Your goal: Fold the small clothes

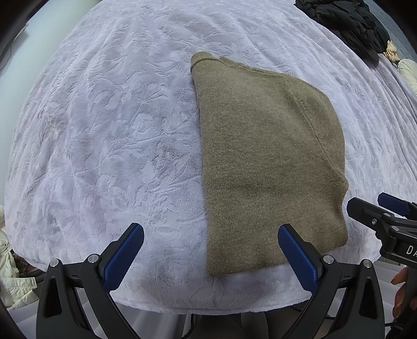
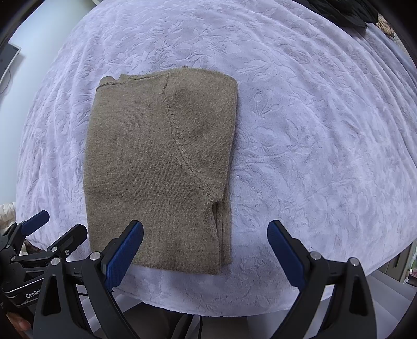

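Observation:
An olive-brown knit sweater (image 1: 268, 161) lies folded into a narrow rectangle on a lavender embossed blanket (image 1: 104, 130). It also shows in the right wrist view (image 2: 159, 167), with a sleeve seam curving across its top layer. My left gripper (image 1: 209, 232) is open and empty, above the sweater's near left corner. My right gripper (image 2: 206, 229) is open and empty, above the sweater's near right corner. The right gripper also shows at the right edge of the left wrist view (image 1: 375, 206), and the left gripper at the left edge of the right wrist view (image 2: 60, 221).
The blanket (image 2: 312, 130) covers a bed whose near edge runs just below both grippers. A pile of black clothing (image 1: 346, 23) lies at the far right. A cream garment (image 1: 10, 273) hangs off to the lower left.

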Available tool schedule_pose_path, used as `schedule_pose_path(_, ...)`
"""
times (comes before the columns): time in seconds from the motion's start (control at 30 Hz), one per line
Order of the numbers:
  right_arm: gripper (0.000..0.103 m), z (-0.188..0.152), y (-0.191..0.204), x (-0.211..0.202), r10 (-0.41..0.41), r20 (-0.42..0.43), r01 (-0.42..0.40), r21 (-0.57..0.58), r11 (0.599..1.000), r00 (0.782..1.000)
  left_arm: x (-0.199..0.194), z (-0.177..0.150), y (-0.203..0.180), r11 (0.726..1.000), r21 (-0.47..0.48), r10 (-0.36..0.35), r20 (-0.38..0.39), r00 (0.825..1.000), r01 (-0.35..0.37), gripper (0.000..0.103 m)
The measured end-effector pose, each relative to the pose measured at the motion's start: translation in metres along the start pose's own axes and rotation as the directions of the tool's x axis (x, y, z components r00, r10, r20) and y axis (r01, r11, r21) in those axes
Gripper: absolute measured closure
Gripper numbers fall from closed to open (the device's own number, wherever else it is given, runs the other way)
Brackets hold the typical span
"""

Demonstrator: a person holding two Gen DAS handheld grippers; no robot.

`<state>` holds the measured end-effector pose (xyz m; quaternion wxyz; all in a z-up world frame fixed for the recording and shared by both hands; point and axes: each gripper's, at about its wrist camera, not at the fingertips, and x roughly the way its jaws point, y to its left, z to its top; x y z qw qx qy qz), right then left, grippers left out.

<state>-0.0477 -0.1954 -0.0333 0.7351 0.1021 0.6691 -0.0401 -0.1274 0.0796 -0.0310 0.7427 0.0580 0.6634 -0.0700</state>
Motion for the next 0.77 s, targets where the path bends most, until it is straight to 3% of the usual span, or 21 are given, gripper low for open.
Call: schedule_pose_path(0.77, 0.006, -0.0008, 0.0001, 0.0029, -0.001, -0.013, 0.001, -0.008, 1.0, 1.0, 0.0041, 0.0016, 0.0022, 0.999, -0.002, 0.034, 0.002, 0.999, -0.034, 0.0)
